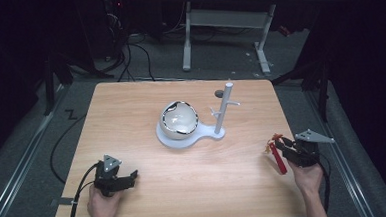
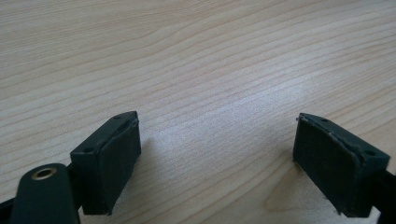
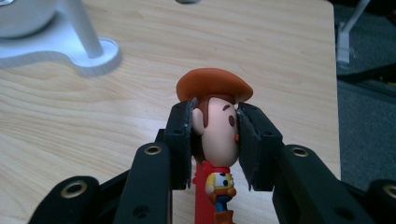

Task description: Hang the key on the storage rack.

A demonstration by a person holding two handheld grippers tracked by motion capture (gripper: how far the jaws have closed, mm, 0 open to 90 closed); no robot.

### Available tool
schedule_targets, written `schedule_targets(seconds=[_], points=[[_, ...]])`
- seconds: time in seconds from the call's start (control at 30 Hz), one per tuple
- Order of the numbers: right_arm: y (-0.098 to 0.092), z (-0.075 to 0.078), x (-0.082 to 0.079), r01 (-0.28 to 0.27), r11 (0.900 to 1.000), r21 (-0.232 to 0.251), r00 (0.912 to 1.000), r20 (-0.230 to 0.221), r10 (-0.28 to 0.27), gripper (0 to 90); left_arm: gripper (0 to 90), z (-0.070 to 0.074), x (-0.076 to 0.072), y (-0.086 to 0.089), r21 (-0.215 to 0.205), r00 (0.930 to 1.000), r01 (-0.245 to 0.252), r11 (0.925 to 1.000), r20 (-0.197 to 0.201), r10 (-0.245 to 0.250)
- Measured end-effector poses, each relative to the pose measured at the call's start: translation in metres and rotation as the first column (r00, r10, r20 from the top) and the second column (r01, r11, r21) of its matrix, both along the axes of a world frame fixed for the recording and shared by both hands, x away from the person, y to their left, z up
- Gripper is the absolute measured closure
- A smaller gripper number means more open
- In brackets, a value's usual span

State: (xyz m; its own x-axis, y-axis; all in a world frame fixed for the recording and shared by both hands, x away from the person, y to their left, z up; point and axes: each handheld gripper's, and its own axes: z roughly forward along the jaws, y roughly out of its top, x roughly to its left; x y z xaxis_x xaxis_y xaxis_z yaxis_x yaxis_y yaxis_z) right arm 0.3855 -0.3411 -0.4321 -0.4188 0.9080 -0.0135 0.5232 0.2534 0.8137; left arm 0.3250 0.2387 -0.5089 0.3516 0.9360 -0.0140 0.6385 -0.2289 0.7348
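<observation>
High view: the right gripper point(image 1: 281, 145) sits near the right edge of the table point(image 1: 145, 98), toward the near right corner, clamped on a cowboy figure on a red stick point(image 1: 277, 156), whose stick hangs down toward the tabletop. The left gripper point(image 1: 130, 178) rests near the near left corner, jaws spread, nothing between them. A white stand point(image 1: 185, 138) with an upright post and a white bowl point(image 1: 180, 120) on its base sits mid-table.

Left gripper view: both black pads point(image 2: 114, 156) stand well apart over bare wood grain.

Right gripper view: the jaws press on both sides of the figure's head point(image 3: 219, 128), just under its brown hat; the red stick runs down below. The stand's base lies toward the far left.
</observation>
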Motion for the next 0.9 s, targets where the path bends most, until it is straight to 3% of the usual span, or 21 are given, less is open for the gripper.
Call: schedule_targets(seconds=[0.53,0.9], points=[[0.017,0.04,-0.013,-0.068,0.998,0.015,0.9929,0.099,0.066,67.6,15.7,0.0,0.0,0.0,0.0,1.0,0.0,1.0,0.0,0.0],[0.023,0.055,-0.014,-0.105,0.994,0.029,0.9859,0.134,0.101,67.6,15.8,0.0,0.0,0.0,0.0,1.0,0.0,1.0,0.0,0.0]])
